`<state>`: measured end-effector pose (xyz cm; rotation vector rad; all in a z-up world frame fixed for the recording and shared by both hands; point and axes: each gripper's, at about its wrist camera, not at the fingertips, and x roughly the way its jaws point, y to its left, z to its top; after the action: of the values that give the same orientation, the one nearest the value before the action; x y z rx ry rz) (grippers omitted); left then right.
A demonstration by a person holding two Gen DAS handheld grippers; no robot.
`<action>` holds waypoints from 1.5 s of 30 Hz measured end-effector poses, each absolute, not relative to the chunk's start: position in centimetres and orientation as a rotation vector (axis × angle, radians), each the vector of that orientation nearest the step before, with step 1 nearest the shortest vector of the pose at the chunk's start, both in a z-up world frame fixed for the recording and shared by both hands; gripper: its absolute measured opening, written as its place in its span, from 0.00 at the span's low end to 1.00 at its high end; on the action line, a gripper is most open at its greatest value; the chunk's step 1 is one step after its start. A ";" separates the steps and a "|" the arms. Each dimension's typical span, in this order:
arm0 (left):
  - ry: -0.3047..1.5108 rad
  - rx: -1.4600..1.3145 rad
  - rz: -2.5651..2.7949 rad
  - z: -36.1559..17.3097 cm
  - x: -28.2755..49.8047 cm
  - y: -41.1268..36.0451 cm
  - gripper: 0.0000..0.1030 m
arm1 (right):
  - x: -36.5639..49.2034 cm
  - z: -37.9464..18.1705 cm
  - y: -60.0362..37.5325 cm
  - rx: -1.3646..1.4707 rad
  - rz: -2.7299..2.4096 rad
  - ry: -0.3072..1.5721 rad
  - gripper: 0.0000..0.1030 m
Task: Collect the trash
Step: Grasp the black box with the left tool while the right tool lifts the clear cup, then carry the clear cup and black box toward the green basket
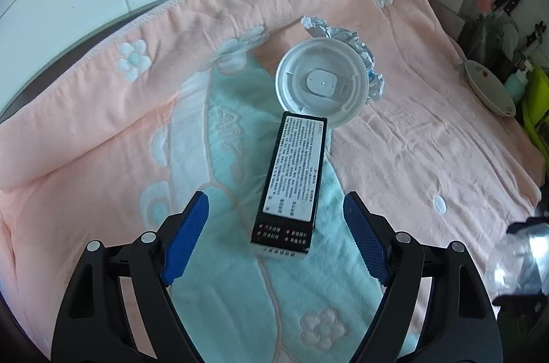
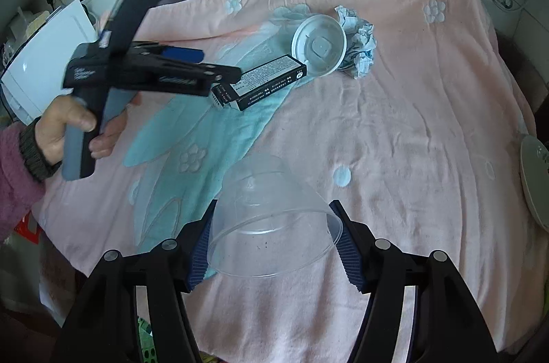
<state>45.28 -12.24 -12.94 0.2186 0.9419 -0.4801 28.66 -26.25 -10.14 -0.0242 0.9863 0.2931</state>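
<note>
A black box with a white printed label (image 1: 291, 186) lies on the pink and teal towel (image 1: 429, 136); its far end touches a white round plastic lid (image 1: 322, 81). Crumpled white paper (image 1: 357, 44) sits behind the lid. My left gripper (image 1: 276, 225) is open, its blue pads either side of the box's near end without touching it. In the right wrist view my right gripper (image 2: 274, 234) is shut on a clear plastic cup (image 2: 271, 215), held off the towel by its rim. The box (image 2: 260, 81), lid (image 2: 319, 45) and paper (image 2: 360, 44) show there too, with the left gripper's body (image 2: 151, 71) held by a hand.
A white patterned plate (image 1: 489, 86) and green items stand at the right edge with knives behind. White tiled wall runs along the back. A white appliance (image 2: 44, 54) is at the left. The plate's rim (image 2: 533, 177) shows at the right.
</note>
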 end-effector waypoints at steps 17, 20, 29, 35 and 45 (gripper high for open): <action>1.018 0.227 -0.474 -17.5 48.9 -16.1 0.63 | 23.9 -10.6 -27.9 0.023 0.238 1.000 0.59; 1.014 0.227 -0.471 -17.6 49.0 -16.2 0.58 | 23.5 -10.6 -27.8 0.027 0.237 1.000 0.59; 0.993 0.230 -0.435 -17.3 48.0 -15.5 0.42 | 22.1 -10.2 -27.3 0.029 0.240 0.992 0.59; 0.971 0.175 -0.427 -15.3 45.2 -13.5 0.42 | 20.8 -10.0 -26.4 0.024 0.254 0.986 0.59; 0.874 0.108 -0.372 -9.1 37.0 -7.3 0.42 | 17.1 -9.4 -23.9 -0.029 0.307 0.996 0.59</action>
<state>37.00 -7.25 -9.09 0.1076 0.8735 -0.3722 17.13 -23.93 -9.35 -0.0292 0.9960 0.3067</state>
